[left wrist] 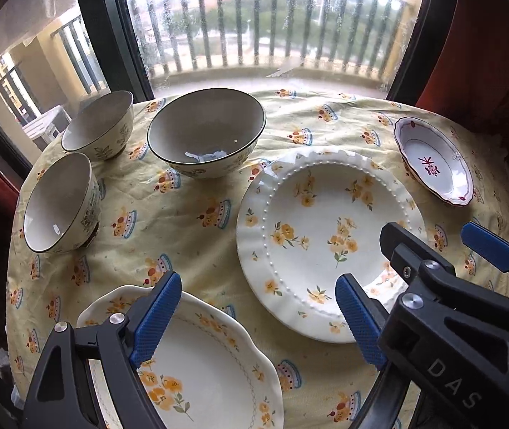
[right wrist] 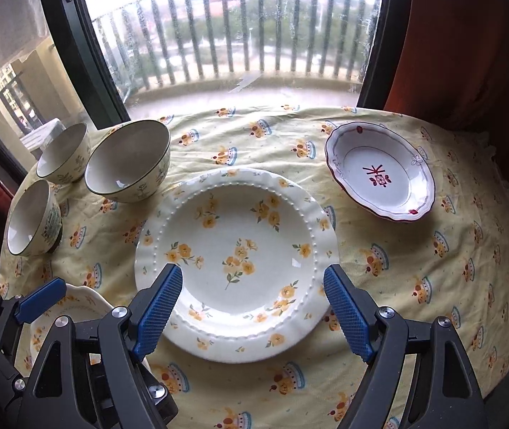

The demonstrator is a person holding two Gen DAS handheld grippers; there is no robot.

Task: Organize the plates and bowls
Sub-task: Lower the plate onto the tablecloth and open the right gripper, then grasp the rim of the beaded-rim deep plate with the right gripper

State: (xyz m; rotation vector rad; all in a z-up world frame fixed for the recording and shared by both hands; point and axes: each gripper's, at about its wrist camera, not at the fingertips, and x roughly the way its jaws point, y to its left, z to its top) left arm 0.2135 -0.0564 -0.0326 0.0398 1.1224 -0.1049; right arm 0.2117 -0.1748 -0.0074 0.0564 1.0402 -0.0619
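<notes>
Open fingers above plate rim (untouched)

Three bowls stand left of the big ruffled plate: one large bowl and two small ones, the far small bowl and the near small bowl. Three plates in all: that ruffled one, a scalloped plate near-left of it, and a red-rimmed dish far-right of it.
</notes>
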